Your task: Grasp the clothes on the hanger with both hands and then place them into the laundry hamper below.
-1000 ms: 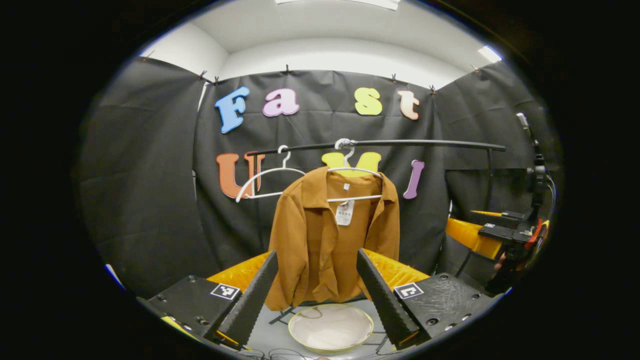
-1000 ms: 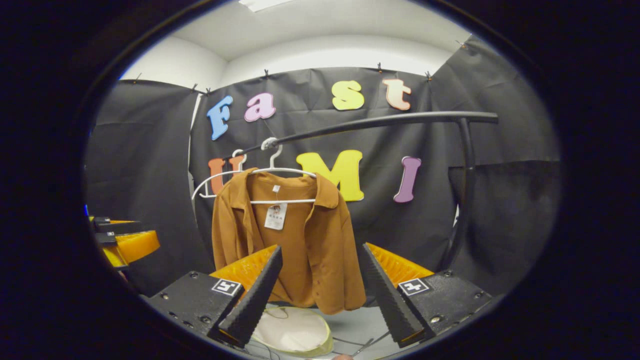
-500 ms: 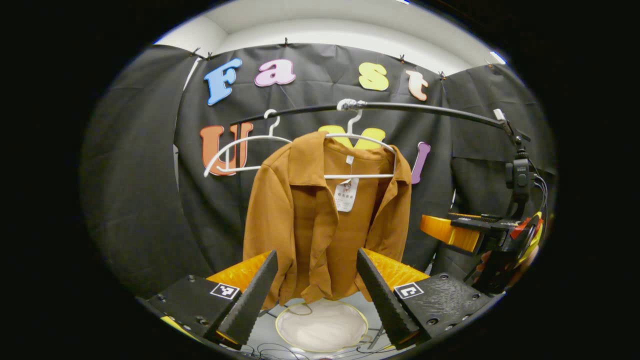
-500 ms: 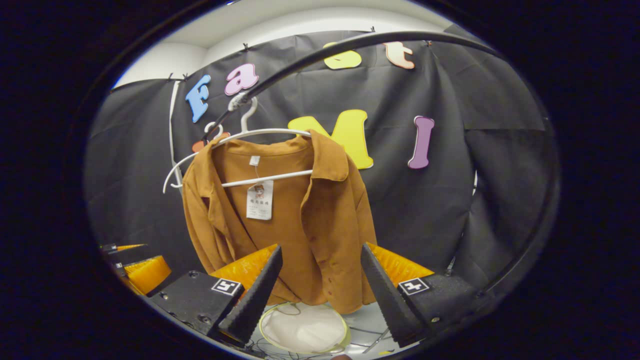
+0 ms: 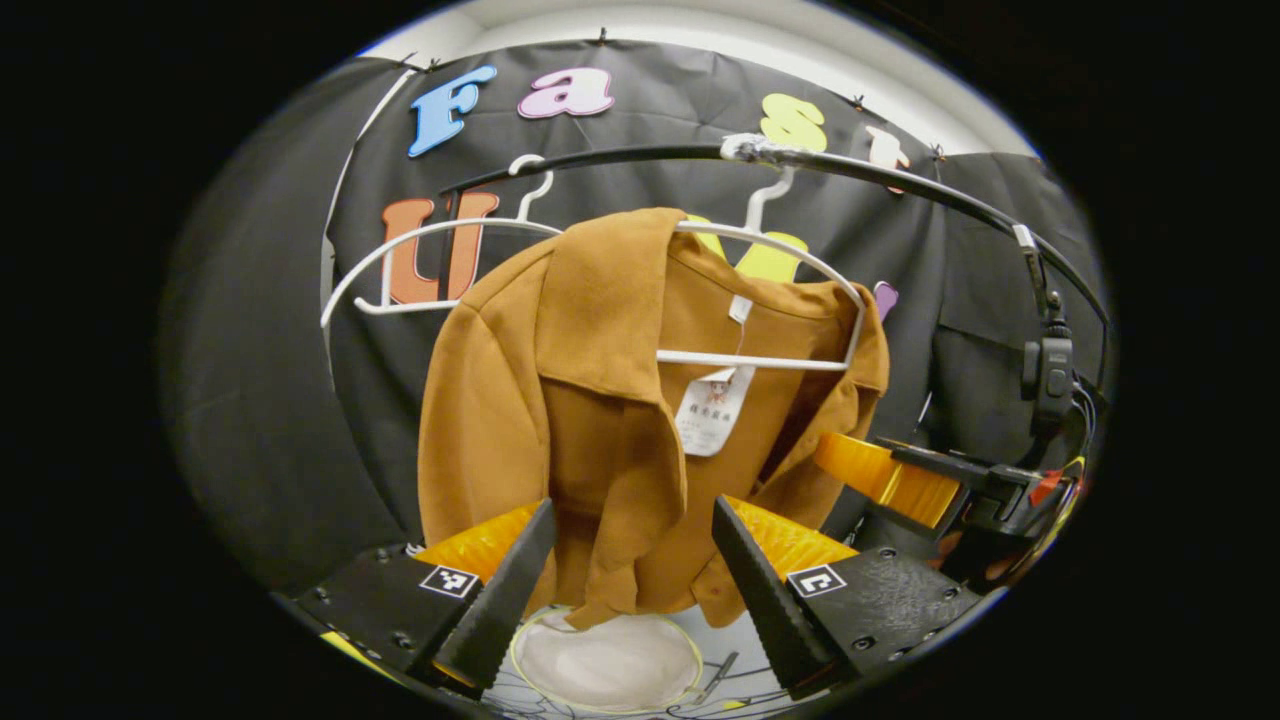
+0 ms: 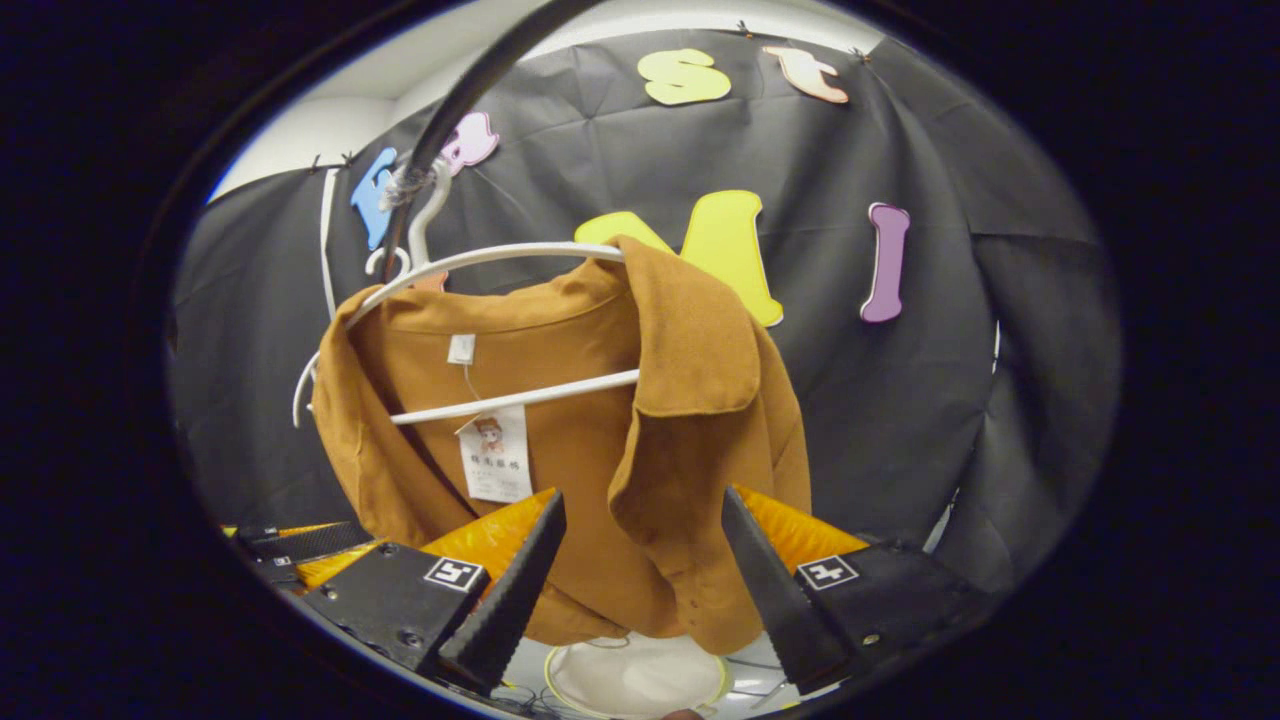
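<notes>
left gripper view has the left tool (image 5: 632,560) spread before the brown shirt (image 5: 610,400), likely soft, light and slippery on its hanger (image 5: 760,300); the right tool (image 6: 640,560), also spread, should pinch the shoulder just ahead.

Lighting is even and moderately bright, falling from above the shirt (image 5: 620,400). Its folds carry soft shadows, without glare. Focus is sharp. Fisheye distortion bows the rail (image 5: 900,185) above the shirt strongly toward the edges.

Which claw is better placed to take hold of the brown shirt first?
Probably the right claw: open, with the brown shirt's front edge hanging between its fingers. The left claw, also open, has cloth only in the upper part of its gap.
</notes>
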A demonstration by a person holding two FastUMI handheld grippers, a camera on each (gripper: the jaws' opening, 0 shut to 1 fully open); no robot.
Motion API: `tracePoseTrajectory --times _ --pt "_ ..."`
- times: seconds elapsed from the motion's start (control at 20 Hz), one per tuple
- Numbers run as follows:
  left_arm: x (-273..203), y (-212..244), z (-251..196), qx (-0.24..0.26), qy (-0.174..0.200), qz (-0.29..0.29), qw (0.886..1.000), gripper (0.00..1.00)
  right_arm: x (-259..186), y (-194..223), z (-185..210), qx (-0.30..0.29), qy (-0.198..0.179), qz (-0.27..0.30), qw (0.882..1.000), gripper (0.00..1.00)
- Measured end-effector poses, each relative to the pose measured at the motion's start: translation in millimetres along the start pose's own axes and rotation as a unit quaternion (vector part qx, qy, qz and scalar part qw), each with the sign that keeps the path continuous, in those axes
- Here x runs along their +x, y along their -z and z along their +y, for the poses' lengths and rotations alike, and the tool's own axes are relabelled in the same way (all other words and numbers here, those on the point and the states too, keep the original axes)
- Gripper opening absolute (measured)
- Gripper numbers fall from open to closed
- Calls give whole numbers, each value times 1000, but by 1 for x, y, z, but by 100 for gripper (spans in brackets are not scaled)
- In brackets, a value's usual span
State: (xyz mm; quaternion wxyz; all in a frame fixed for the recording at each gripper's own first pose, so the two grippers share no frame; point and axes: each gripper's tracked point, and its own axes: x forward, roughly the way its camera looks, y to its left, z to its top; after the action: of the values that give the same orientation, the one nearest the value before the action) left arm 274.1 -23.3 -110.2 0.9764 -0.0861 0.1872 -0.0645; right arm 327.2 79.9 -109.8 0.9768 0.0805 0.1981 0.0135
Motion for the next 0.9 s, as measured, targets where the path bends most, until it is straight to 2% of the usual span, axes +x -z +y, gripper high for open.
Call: tracePoseTrajectory --times 0.2,0.25,0.45,0.5,0.55,0.6,0.65,0.7,0.75,0.8,0.85,0.9 --pt "26 -6 1 -17 -24 7 1000 96 19 -5 -3 6 9 13 1000 99" --pt "31 -5 4 -20 -28 11 999 100 23 -4 -6 9 16 17 1000 98" --pt "46 2 13 -37 -38 31 998 100 35 0 -9 33 15 29 999 94" --pt "47 2 14 -42 -41 32 998 84 38 2 -11 41 15 31 999 91" --pt "46 1 15 -42 -42 34 998 80 39 2 -13 49 14 32 998 89" --pt "50 0 16 -39 -44 35 998 86 40 0 -14 59 12 28 998 84" --pt "53 -3 16 -34 -44 33 998 77 41 -1 -16 68 10 26 997 82" --pt "56 -5 17 -31 -44 30 998 68 41 -2 -17 75 5 25 997 76" --pt "61 -6 17 -31 -42 30 998 64 41 -2 -18 82 0 25 996 75" --pt "61 -5 15 -32 -38 33 998 50 42 -2 -20 89 -2 25 996 65" --pt "62 -7 16 -34 -40 30 998 34 42 -3 -26 97 3 24 995 60" --pt "62 -8 19 -36 -45 26 998 18 41 -5 -32 105 6 21 994 48"
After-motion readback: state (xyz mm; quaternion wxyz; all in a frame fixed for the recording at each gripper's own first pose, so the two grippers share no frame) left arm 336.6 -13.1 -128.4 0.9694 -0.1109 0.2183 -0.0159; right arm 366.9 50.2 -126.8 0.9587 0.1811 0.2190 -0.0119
